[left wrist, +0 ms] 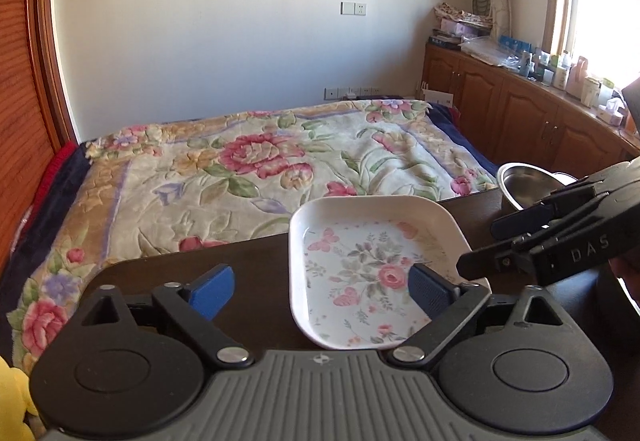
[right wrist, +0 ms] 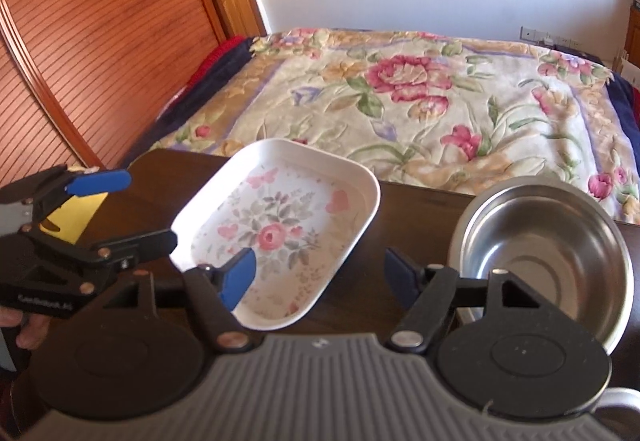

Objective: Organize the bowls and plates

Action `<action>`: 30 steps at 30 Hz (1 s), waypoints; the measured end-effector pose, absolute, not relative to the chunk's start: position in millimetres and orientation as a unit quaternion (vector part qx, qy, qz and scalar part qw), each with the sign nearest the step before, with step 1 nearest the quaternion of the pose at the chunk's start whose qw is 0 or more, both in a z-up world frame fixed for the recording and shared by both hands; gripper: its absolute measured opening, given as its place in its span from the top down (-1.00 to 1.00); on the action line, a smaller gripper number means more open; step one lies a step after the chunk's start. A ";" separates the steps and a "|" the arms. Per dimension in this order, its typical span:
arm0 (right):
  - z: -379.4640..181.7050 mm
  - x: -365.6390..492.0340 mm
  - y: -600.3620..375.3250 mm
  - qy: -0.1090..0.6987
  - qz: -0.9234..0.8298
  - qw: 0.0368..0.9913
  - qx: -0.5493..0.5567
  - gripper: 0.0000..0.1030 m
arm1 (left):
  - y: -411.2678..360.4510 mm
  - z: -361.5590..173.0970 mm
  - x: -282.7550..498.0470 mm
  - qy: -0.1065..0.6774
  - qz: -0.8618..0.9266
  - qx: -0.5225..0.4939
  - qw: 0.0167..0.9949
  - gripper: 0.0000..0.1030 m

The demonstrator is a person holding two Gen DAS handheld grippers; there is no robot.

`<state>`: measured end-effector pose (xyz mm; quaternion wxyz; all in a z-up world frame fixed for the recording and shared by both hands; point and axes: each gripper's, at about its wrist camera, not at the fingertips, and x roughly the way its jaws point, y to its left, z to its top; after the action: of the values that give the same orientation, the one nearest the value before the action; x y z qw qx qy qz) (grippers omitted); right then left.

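While our left gripper [left wrist: 322, 291] and right gripper [right wrist: 320, 273] both stand released, we see the floral plate [right wrist: 280, 229] beside the steel bowl [right wrist: 540, 241] on the dark table [right wrist: 416, 209].

A white floral plate [right wrist: 280, 229] and a steel bowl [right wrist: 548, 241] are set near each other on a dark wooden table [right wrist: 416, 217], which is placed against a flower-blanketed bed [left wrist: 248, 169].

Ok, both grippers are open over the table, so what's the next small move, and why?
Probably ease the right gripper to its right onto the steel bowl's near rim. It is open and empty, the bowl sits just beside its right finger, and the floral plate lies clear to receive it. The left gripper hangs open over the plate.
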<state>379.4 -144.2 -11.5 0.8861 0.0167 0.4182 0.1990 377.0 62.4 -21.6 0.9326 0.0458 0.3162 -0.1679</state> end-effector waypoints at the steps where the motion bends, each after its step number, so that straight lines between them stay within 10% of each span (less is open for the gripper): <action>1: -12.6 381.1 -142.6 0.421 0.201 0.884 0.012 -0.37 | 63.0 -23.5 379.4 0.319 -0.169 0.042 0.932 -0.75; 30: -27.6 400.4 -131.5 0.449 0.183 0.874 -0.038 0.48 | 62.3 -52.4 408.3 0.355 -0.150 0.042 0.922 0.68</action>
<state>400.4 -131.5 -27.6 0.8737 -0.0377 0.4490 0.1833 408.3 62.3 -52.4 0.9217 0.0421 0.3550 -0.1504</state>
